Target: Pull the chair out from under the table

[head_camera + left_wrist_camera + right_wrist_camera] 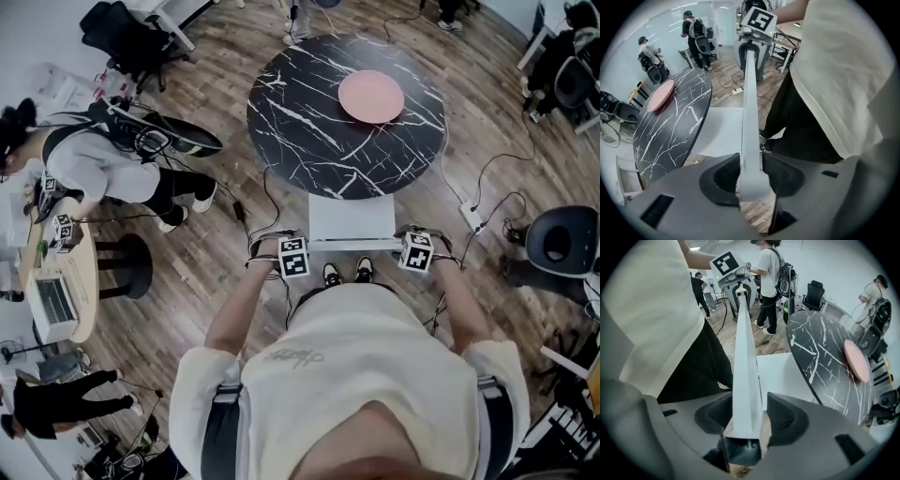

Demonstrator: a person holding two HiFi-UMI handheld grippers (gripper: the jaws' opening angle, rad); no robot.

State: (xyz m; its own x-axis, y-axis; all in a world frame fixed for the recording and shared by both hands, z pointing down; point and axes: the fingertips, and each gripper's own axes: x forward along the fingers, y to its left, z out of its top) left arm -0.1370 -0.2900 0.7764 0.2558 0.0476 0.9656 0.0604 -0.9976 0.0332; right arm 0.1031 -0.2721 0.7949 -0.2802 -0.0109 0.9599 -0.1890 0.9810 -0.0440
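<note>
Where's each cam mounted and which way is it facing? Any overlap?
Head view: on the person's head, facing steeply down at the chair tucked under the table; shows shirt, forearms, shoes, left gripper, right gripper.
Left gripper view: on the left gripper, looking along the chair's top rail toward the right gripper; shows shirt, trousers.
Right gripper view: mirrored, looking toward the left gripper; shows shirt.
Shared: rail, table, pink plate.

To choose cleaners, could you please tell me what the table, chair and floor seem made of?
Table: probably black marble or a marble-look laminate, white veins, slight sheen. Chair: likely matte white plastic or painted wood, plain and smooth. Floor: wood-look planks, grain visible.
</note>
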